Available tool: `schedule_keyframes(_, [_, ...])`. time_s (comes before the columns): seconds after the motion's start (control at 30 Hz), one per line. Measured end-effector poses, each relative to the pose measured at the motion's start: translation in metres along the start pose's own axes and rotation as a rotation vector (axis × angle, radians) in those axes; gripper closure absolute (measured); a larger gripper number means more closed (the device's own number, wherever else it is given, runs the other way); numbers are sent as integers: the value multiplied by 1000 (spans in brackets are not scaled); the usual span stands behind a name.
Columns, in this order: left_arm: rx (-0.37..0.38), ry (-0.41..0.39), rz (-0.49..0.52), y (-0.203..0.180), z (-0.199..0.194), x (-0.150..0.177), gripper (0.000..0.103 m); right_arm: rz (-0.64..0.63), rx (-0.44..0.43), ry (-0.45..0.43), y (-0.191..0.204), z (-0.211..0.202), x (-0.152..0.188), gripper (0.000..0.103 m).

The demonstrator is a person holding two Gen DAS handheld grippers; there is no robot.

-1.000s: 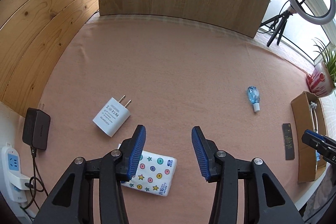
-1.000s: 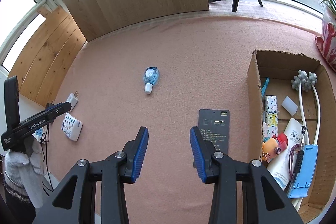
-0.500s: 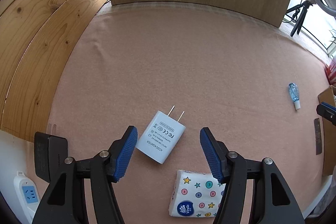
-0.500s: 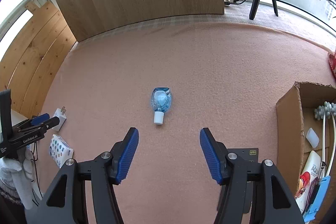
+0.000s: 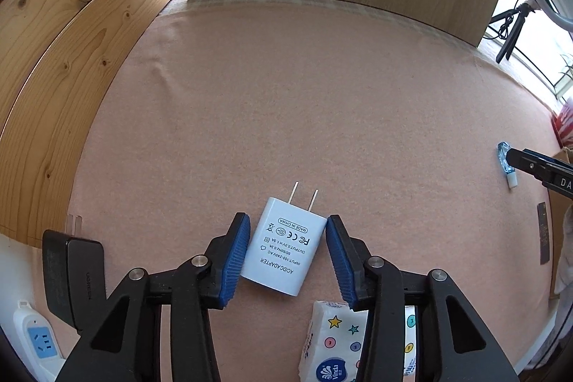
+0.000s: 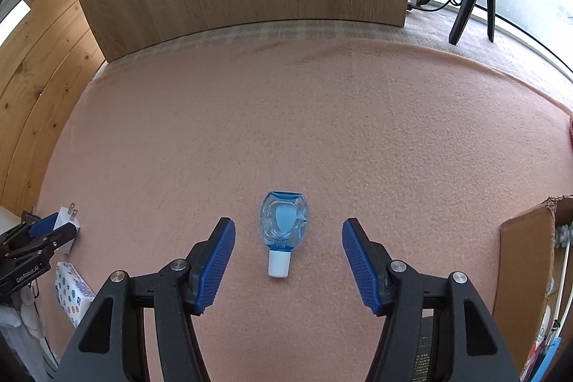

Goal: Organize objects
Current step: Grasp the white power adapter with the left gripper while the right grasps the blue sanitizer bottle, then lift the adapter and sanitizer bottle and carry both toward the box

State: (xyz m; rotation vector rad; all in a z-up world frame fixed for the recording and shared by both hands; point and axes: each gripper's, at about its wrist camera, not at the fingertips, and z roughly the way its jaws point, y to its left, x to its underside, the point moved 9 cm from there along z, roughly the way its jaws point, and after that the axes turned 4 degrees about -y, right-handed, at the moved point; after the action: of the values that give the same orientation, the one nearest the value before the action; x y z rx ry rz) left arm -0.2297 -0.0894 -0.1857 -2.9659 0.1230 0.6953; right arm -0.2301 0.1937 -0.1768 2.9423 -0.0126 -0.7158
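Note:
A white plug adapter [image 5: 284, 246] lies flat on the pink cloth with its prongs pointing away. My left gripper [image 5: 287, 221] straddles it and its jaws are closing; the blue pads [image 5: 234, 260] touch its two sides. That gripper also shows at the left edge of the right wrist view, left gripper [image 6: 39, 235]. A small clear blue bottle [image 6: 283, 226] with a white cap lies between the fingers of my right gripper [image 6: 288, 224]. Those jaws stand wide apart, with a gap on each side of the bottle.
A patterned tissue pack [image 5: 340, 339] lies just behind the adapter. At the left are a black charger [image 5: 75, 274] and a white power strip [image 5: 35, 339]. At the right are a cardboard box [image 6: 526, 260] holding items and a black card [image 5: 543, 231]. Wood panels wall the back and left.
My left gripper moved from over the tissue pack to the adapter, opened wide, then narrowed onto it. My right gripper shifted left from the black card to the bottle and opened wider.

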Motion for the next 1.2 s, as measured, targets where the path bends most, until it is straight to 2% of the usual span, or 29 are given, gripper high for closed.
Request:
schedule_keyframes(0.1, [-1,-4,-3,-1,-1,1,58,-20,17,6,3,9,-2,45])
schedule_keyframes(0.23, [2,-10,-17,0,-1,1,59,-66,46,28,10,20,-2,56])
schedule_keyframes(0.37, [1,-11,-30,0,-1,0,60,-103,75,24,12,27,-3,58])
schedule_keyframes(0.47, [-1,-13,-40,0,-2,1,60,-123,72,19,15,28,-5,66])
schedule_keyframes(0.53, [-4,-14,-48,1,-3,2,60,-135,65,21,19,28,-5,75])
schedule_keyframes(0.93, [-23,-56,-111,12,-26,7,61,-116,4,27,22,17,7,76])
schedule_keyframes(1.2, [10,-110,-96,-18,-55,1,61,-78,-69,-1,17,-12,24,76])
